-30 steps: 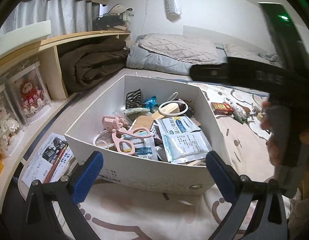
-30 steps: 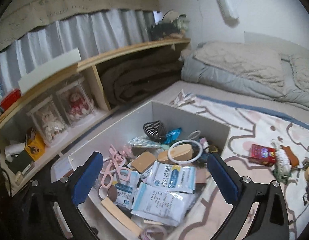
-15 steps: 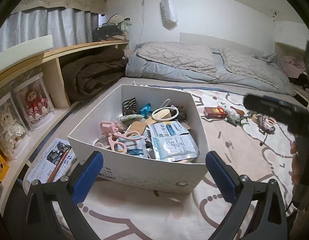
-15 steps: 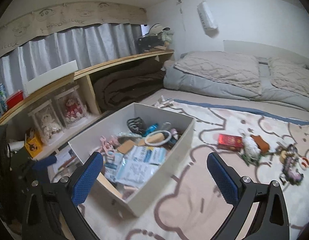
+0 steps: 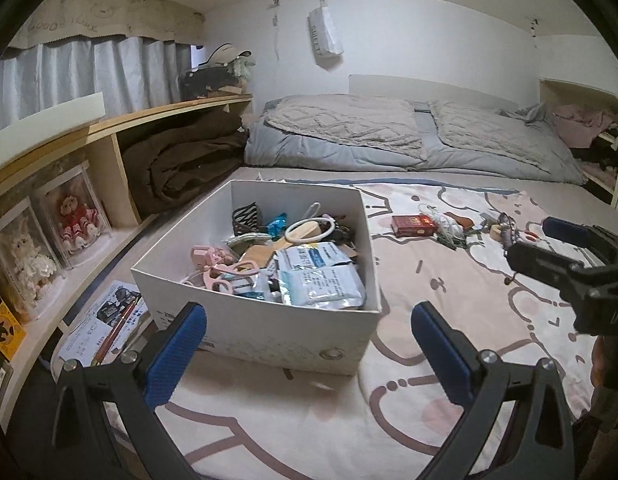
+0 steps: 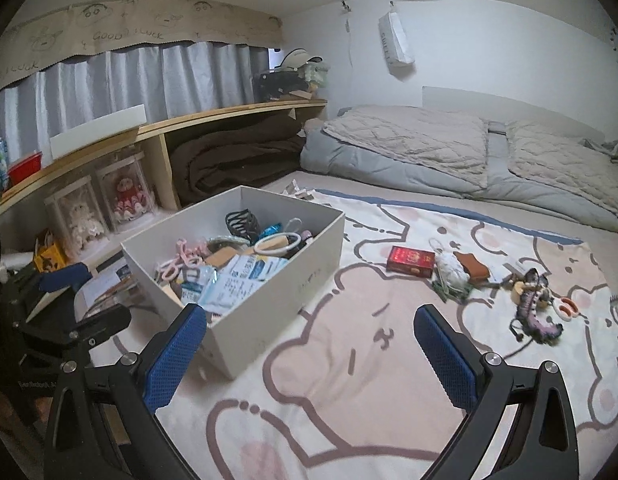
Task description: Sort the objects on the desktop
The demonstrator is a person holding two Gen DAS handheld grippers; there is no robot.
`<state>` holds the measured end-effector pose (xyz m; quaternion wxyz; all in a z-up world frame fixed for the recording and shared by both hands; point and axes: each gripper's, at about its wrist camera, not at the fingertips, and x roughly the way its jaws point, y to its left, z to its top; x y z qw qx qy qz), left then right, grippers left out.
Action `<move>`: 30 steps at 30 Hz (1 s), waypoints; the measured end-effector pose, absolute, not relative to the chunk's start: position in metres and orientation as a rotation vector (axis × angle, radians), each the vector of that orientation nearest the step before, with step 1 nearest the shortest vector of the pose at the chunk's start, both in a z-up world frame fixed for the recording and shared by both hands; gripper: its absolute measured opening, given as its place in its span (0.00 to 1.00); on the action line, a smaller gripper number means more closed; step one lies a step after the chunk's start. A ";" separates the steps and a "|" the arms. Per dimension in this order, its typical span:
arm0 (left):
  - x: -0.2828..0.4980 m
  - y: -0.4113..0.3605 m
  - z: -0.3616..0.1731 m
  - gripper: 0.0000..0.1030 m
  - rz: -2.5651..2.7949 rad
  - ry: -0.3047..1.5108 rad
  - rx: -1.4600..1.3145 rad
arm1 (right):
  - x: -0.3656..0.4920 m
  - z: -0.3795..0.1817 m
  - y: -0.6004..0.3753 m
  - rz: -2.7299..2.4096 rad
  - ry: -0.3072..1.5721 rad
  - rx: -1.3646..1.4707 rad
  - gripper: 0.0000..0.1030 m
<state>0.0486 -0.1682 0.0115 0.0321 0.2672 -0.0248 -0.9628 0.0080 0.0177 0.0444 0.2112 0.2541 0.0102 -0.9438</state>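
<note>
Pulling back from the box (image 5: 269, 324), both hand-held grippers now sit higher and farther off than a second ago: then the right one hung right over the box's contents, and now the box lies to its left and the open blanket (image 6: 349, 380) fills its view. That reads as a drop just finished, with the next pick due among the loose things on the right.

The left hand-held gripper (image 5: 309, 344) is spread wide and empty, facing the box's near wall. The box stands on the blanket beside the shelf (image 5: 109, 128), its long axis running from the near left toward the bed's pillows; inside lie pink scissors (image 5: 225, 272), sachets (image 5: 321, 280) and a white ring (image 5: 309, 226).

The right hand-held gripper (image 6: 311, 352) is also spread and holds nothing. Ahead of it and to its right, well apart from the box, a red pack (image 6: 410, 261) lies flat, long axis across the view. Just beside it sit a white bundle (image 6: 451, 268) and a brown piece (image 6: 473, 265); farther right, a purple toy (image 6: 533, 308) stretches toward the camera.
</note>
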 end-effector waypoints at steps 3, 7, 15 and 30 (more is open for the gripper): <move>0.054 -0.162 0.010 1.00 -2.974 -0.069 0.825 | 0.018 0.039 0.025 -2.636 0.056 0.713 1.00; 0.061 -0.155 0.007 1.00 -2.970 -0.069 0.834 | 0.029 0.035 0.033 -2.665 0.084 0.721 1.00; 0.073 -0.142 0.004 1.00 -2.976 -0.096 0.833 | 0.043 0.029 0.045 -2.695 0.110 0.740 1.00; 0.081 -0.133 -0.002 1.00 -2.984 -0.087 0.849 | 0.058 0.022 0.051 -2.708 0.116 0.756 1.00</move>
